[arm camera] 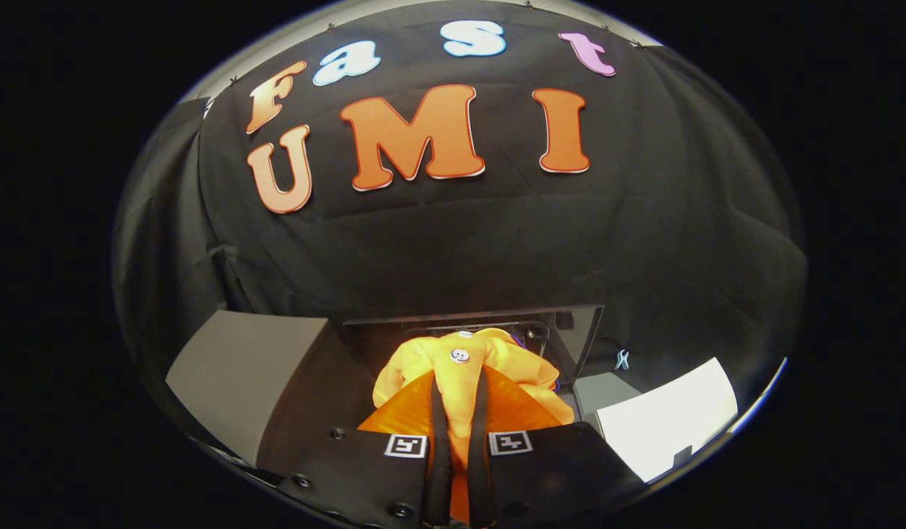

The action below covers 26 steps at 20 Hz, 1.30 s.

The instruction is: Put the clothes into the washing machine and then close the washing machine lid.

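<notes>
Gripper (458, 389) pinched nearly closed on the yellow garment (467, 367), a fold caught between both fingers, held above the dark washing machine opening (497, 327) just beyond. Likely soft, light, floppy; best gripped by a bunched fold, trailing cloth apt to snag on the rim.

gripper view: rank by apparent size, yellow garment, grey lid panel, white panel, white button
1. Grey lid panel, though it looks about like the next.
2. Yellow garment, pinched between the gripper fingers; nearness inflates it.
3. White panel.
4. White button.
</notes>
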### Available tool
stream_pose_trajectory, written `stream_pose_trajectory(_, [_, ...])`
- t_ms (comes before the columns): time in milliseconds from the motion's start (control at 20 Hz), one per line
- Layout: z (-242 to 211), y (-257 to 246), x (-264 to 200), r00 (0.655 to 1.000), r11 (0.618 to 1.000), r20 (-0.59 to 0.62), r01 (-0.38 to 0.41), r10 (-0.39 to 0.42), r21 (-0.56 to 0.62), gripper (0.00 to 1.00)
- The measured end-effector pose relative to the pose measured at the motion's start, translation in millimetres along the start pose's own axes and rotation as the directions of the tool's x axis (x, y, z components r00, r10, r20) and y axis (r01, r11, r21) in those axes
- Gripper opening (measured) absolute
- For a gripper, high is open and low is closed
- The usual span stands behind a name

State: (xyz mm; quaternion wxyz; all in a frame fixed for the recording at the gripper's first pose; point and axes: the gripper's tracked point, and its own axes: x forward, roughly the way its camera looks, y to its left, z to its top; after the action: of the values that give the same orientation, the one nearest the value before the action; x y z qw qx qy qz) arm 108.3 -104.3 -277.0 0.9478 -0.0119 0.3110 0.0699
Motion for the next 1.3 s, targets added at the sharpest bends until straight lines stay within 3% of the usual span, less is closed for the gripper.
stream_pose_trajectory(800, [-152.4, -36.2, 114.9, 0.979, 1.0, -0.203, 0.008, -0.003, 0.025, 0.17])
stream_pose_trajectory(1300, [-249.1, -56.2, 178.6, 0.933, 0.997, -0.353, 0.073, -0.07, -0.004, 0.18])
